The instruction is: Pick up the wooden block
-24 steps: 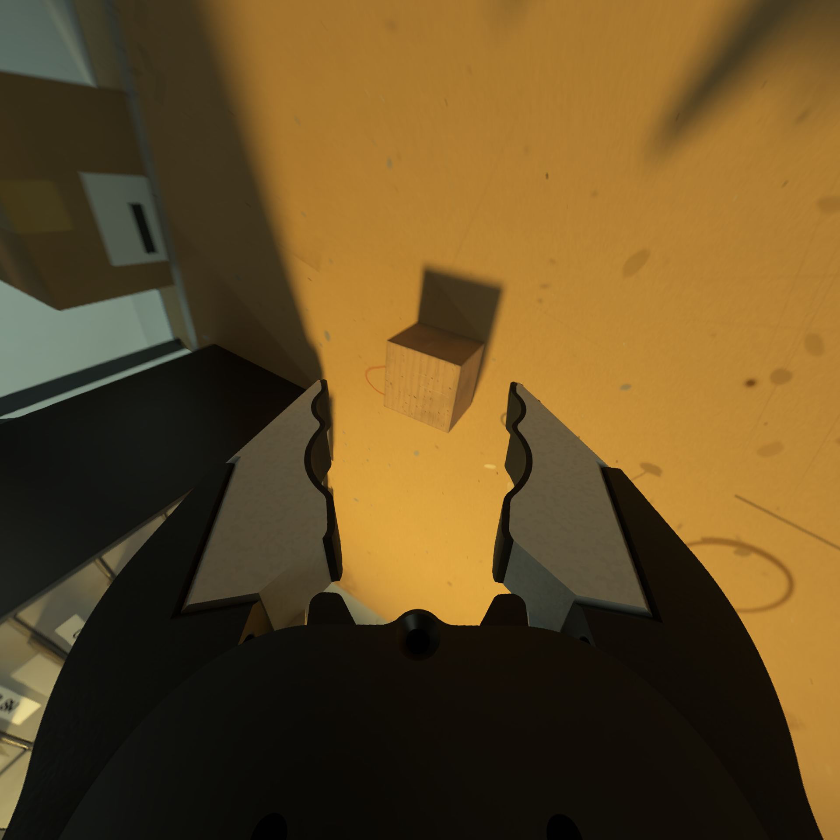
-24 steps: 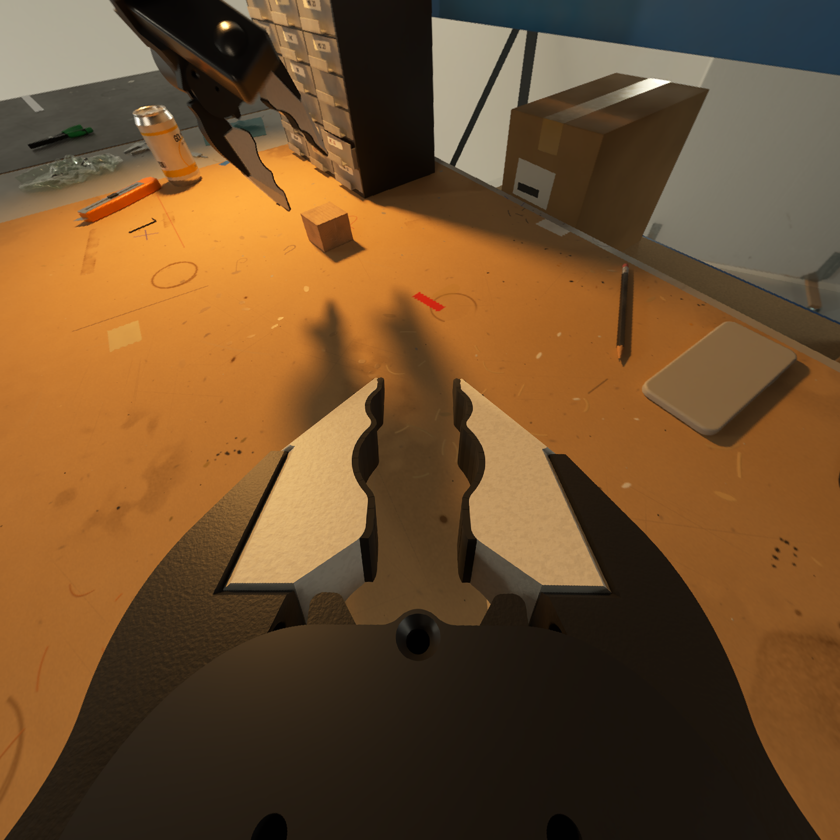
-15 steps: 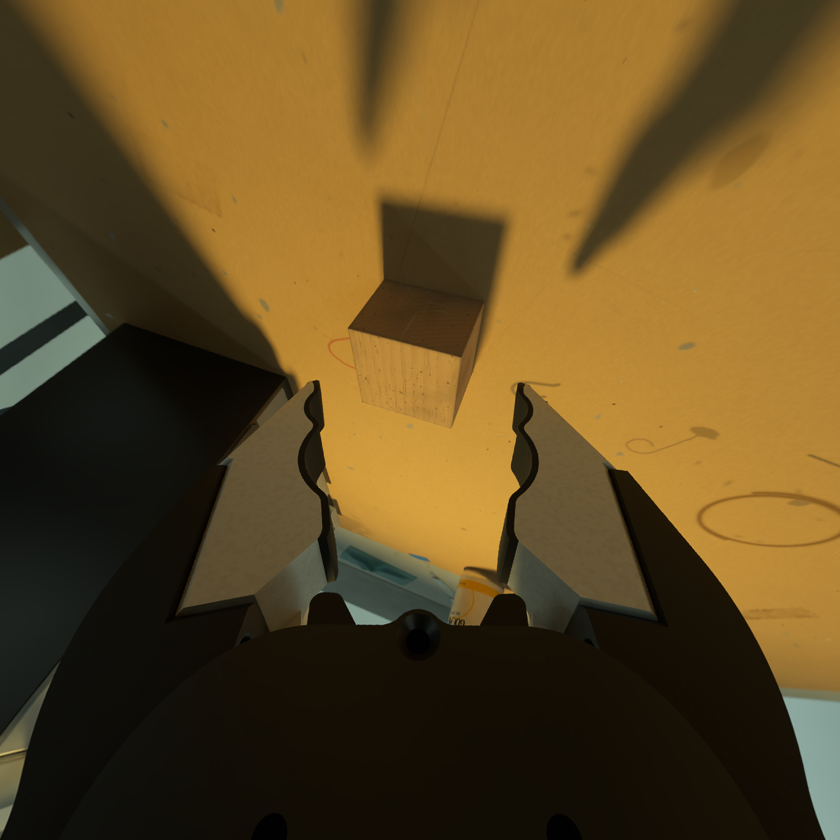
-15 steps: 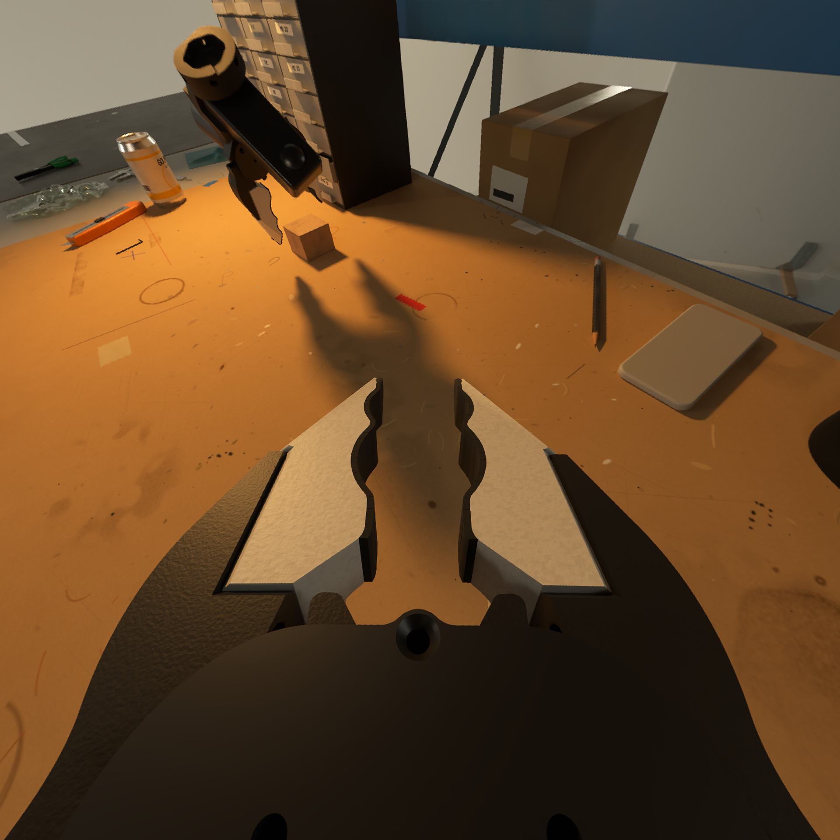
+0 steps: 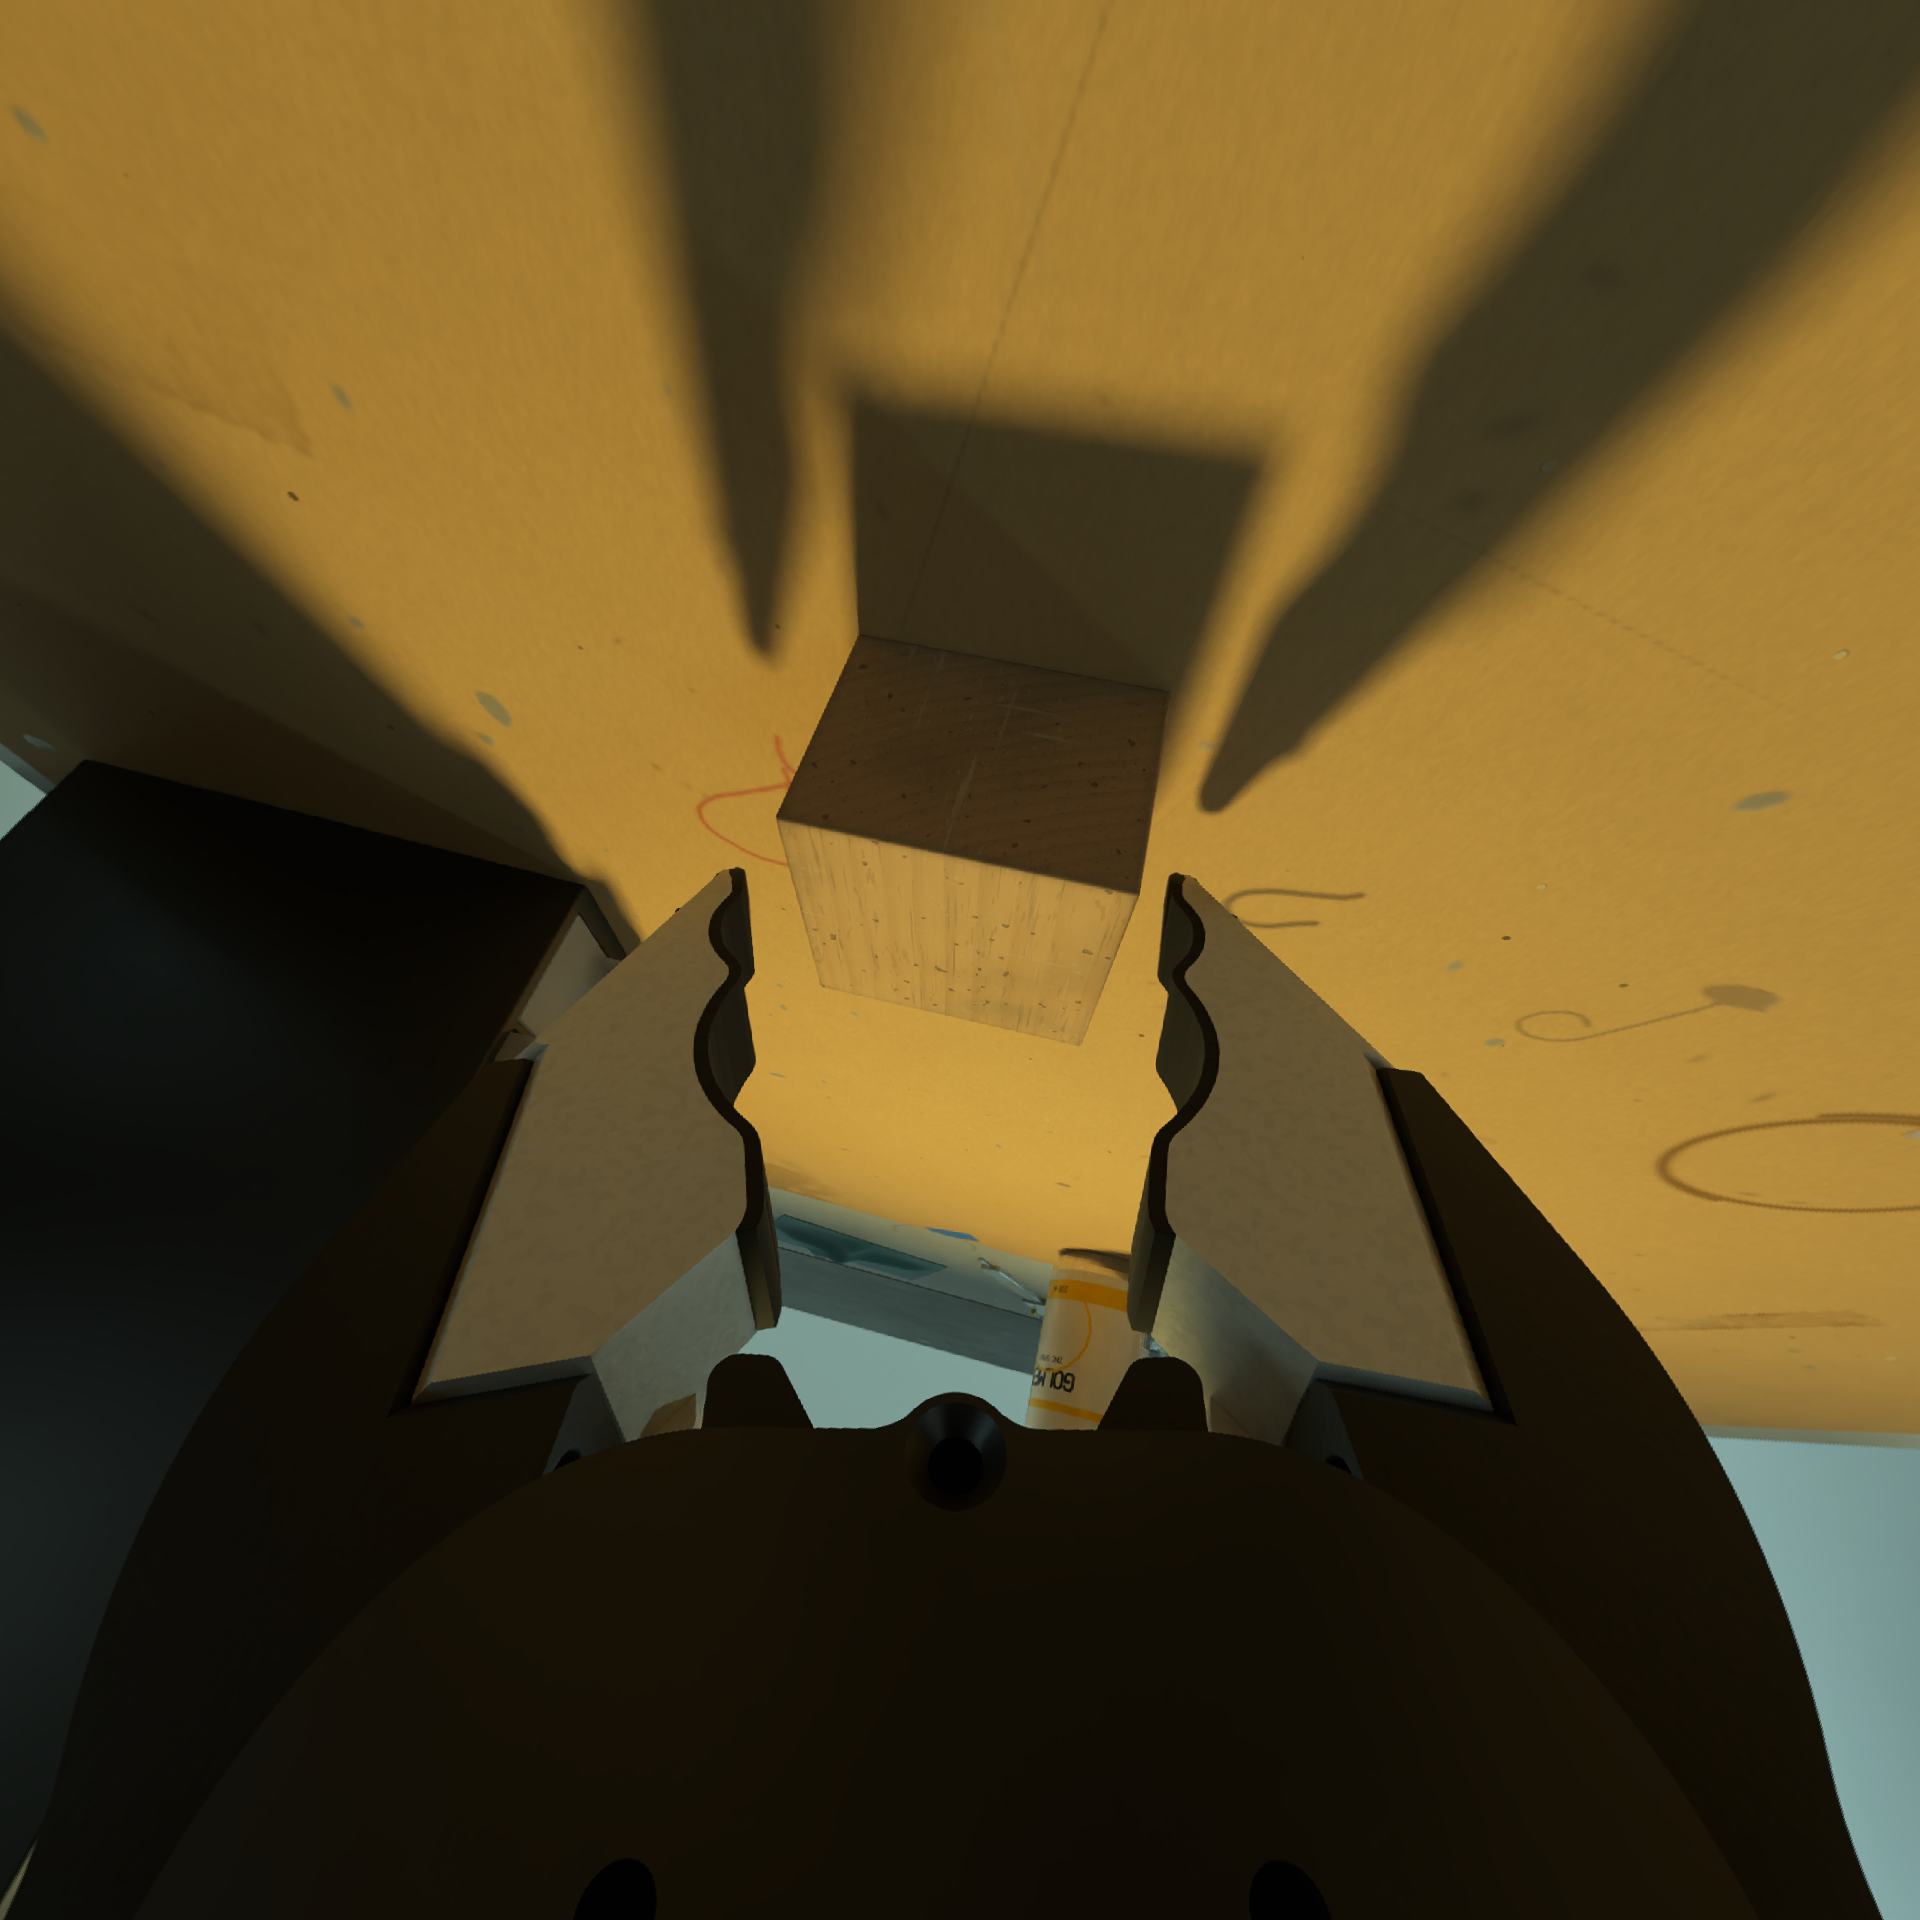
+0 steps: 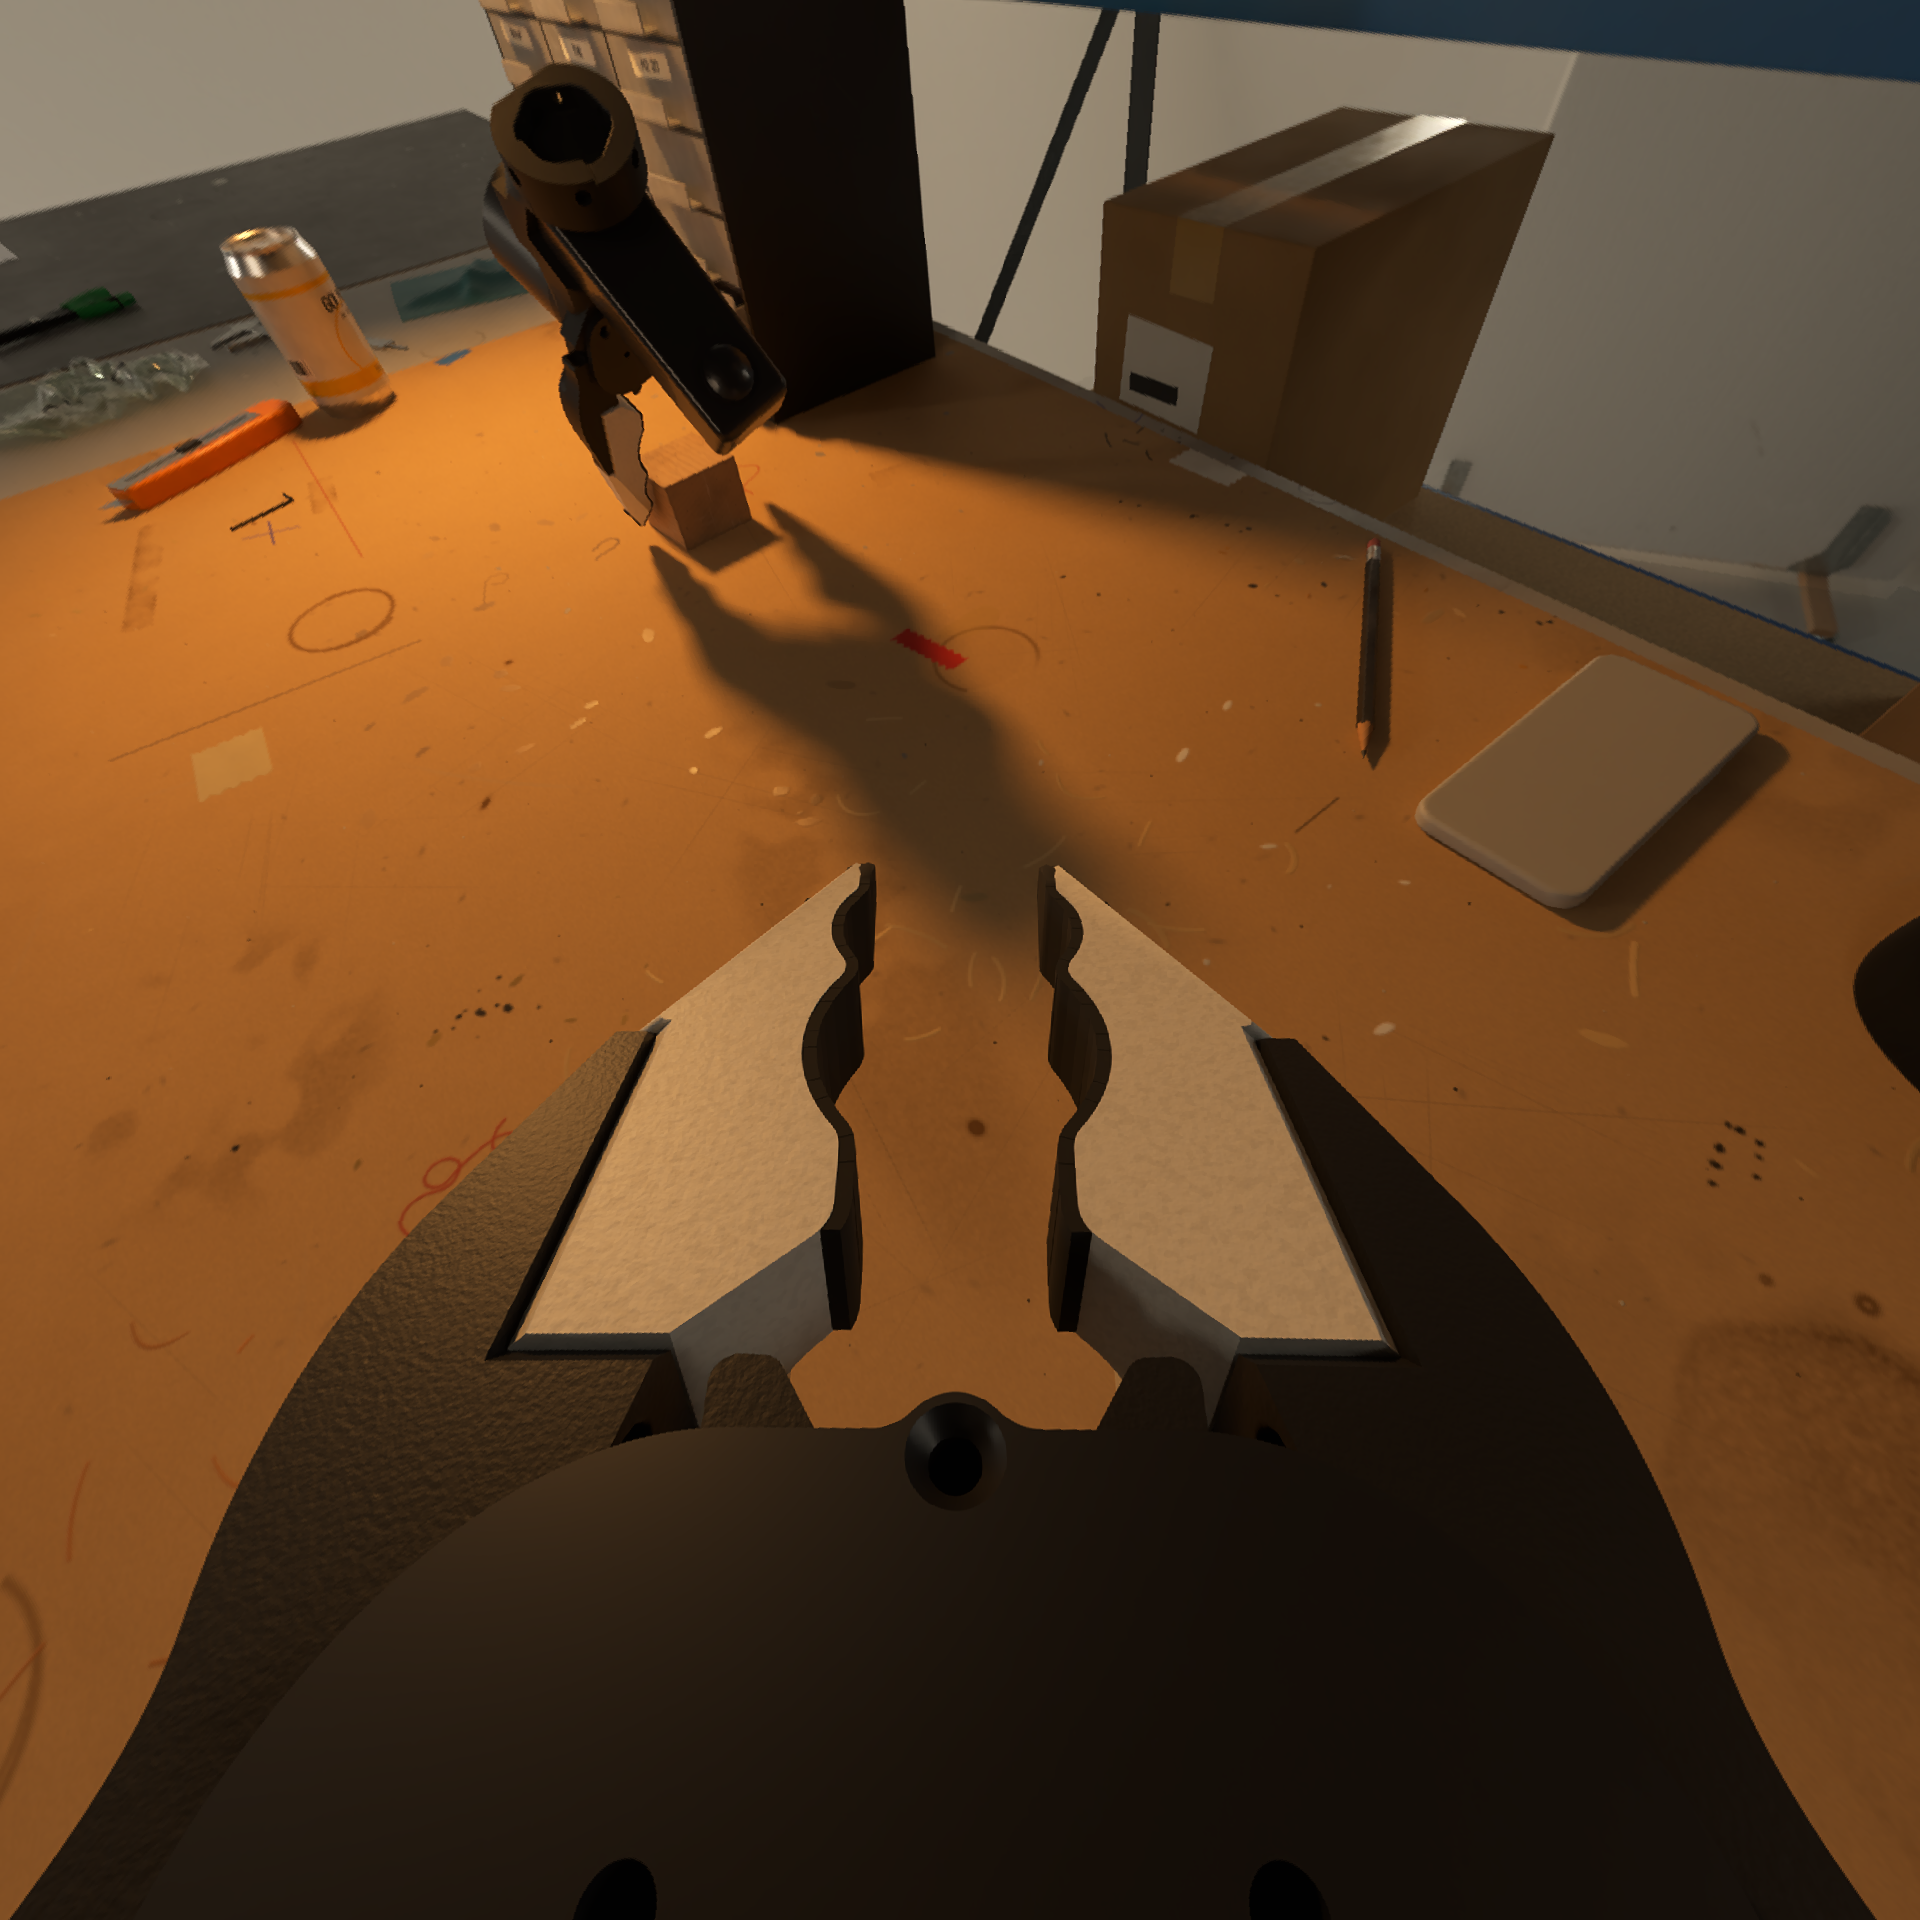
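The wooden block [image 5: 971,831] is a light cube resting on the orange table [image 5: 1455,727]. My left gripper [image 5: 956,883] is open and points down at it, its fingertips just short of the block's two sides and not touching. In the right wrist view the left gripper [image 6: 634,488] hangs over the block [image 6: 712,504] at the far side of the table. My right gripper [image 6: 956,883] is open and empty, low over the middle of the table, far from the block.
A dark drawer cabinet [image 6: 790,187] stands just behind the block. A drink can [image 6: 307,317] and an orange utility knife [image 6: 203,452] lie to the far left. A cardboard box [image 6: 1309,281], a pencil [image 6: 1371,644] and a tan pad [image 6: 1584,779] are to the right.
My left gripper has come down and tilted over the block, which now sits much closer between its open fingertips. My right gripper has barely moved.
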Robot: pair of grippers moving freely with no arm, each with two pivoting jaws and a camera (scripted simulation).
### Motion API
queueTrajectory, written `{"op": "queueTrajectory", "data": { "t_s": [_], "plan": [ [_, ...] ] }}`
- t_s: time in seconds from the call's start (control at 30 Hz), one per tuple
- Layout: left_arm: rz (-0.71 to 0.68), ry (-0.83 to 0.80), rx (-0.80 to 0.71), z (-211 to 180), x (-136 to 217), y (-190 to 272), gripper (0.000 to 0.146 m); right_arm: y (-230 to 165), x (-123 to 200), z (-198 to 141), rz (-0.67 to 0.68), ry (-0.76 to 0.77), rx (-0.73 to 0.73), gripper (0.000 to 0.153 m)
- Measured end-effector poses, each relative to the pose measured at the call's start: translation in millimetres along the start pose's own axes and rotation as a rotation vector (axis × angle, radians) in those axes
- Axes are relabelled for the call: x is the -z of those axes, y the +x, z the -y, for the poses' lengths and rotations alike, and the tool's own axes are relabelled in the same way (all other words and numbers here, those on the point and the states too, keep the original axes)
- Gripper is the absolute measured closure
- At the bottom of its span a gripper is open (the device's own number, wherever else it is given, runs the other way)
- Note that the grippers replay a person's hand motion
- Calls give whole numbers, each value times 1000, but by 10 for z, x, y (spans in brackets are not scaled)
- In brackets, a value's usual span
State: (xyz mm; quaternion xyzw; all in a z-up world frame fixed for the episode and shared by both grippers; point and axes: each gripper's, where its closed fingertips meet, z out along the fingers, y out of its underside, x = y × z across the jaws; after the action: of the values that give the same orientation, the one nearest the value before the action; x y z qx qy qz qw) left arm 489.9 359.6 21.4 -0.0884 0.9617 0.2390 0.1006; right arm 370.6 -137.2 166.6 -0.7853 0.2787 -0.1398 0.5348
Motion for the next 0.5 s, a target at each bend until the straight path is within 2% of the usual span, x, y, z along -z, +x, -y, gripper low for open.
{"op": "queueTrajectory", "data": {
  "t_s": [0.2,0.37,0.5],
  "plan": [
    [-16,-45,-23,-35,-18,23,82,6,-4,-6,-3,-7,2,122],
    [-25,-52,-18,-54,35,57,82,5,10,2,2,1,1,122],
    [27,58,10,29,279,45,82,19,32,-4,3,11,-7,122]
  ]
}}
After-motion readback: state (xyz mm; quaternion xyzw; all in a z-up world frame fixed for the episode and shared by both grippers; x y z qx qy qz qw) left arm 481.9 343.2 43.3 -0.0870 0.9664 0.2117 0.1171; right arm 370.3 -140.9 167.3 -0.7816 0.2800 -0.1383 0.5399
